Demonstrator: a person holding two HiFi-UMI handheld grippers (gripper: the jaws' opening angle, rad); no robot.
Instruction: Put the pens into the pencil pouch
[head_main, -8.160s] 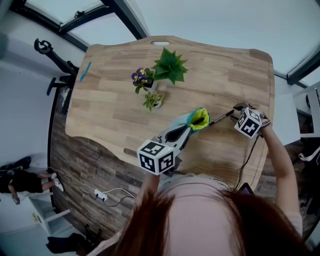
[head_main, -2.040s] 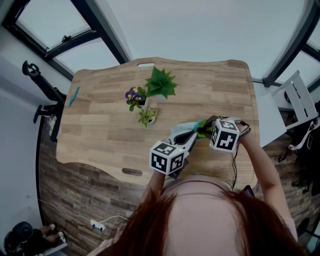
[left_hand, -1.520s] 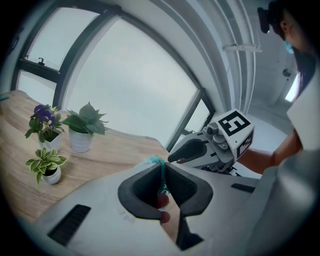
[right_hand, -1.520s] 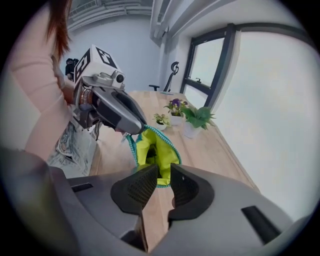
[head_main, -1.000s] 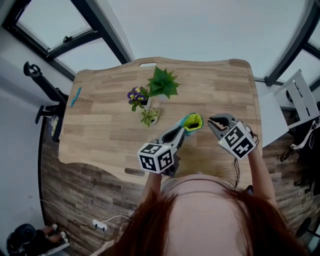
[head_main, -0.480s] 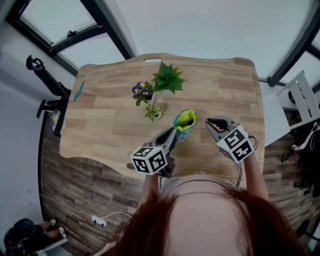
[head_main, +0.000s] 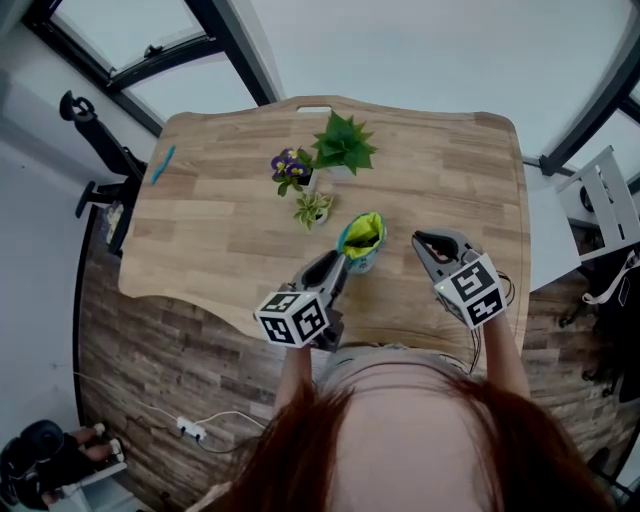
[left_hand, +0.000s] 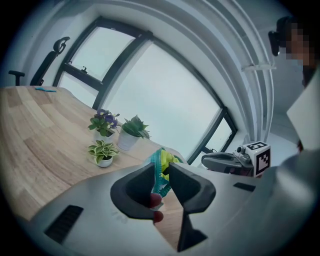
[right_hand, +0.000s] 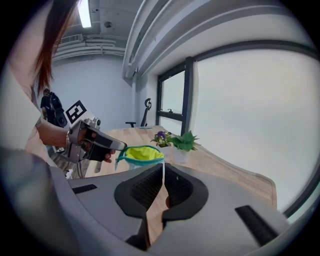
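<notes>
Head view: wooden table (head_main: 220, 230). Pencil pouch (head_main: 362, 238) stands near its middle, mouth up and open, yellow-green lining showing. A dark shape lies inside; cannot identify it. Left gripper (head_main: 338, 262) is at the pouch's near rim. Right gripper (head_main: 420, 240) is just beside the pouch on the other side, apart from it. Three potted plants sit beyond the pouch: leafy green plant (head_main: 343, 143), purple-flowered plant (head_main: 291, 163), small variegated plant (head_main: 314, 208). Blue pen (head_main: 163, 165) lies at the table's far left edge, well apart from the pouch.

Left gripper view: jaws opening, a gap between them. The pouch's teal zipper rim sits in that gap; the pads do not appear to press on it. Right gripper and its marker cube show at the right.

Right gripper view: jaws closing, nearly together with only a thin slit, nothing between them. Pouch ahead, mouth wide open, with the hand-held left gripper at its left rim.
</notes>
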